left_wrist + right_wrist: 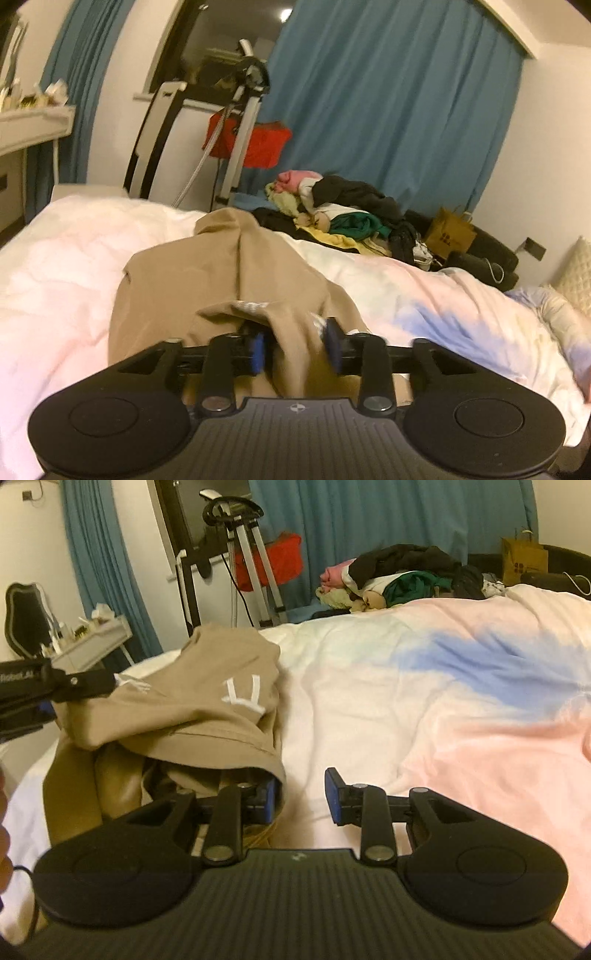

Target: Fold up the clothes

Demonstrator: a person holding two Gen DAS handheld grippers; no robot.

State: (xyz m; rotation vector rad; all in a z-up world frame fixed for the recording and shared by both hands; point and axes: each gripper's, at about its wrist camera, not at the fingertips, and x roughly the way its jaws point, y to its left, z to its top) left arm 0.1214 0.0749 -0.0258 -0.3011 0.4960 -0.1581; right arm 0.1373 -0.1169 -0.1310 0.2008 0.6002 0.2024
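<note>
Clearly your tan garment (221, 273) lay crumpled on the pastel duvet (424, 709), blue curtains (388, 110) behind. Your left gripper (295, 349) stood released around a fold; your right gripper (301, 799) gaped empty beside its hem.

Left gripper (295, 349): we hold it tilted slightly downward, jaws parted, a fold of tan cloth lying loose between the blue pads (258, 350).
Right gripper (300, 799): we point it downward too, jaws apart, nothing pressed between them.
Left gripper, from the right camera: it reaches in at the left edge.
</note>
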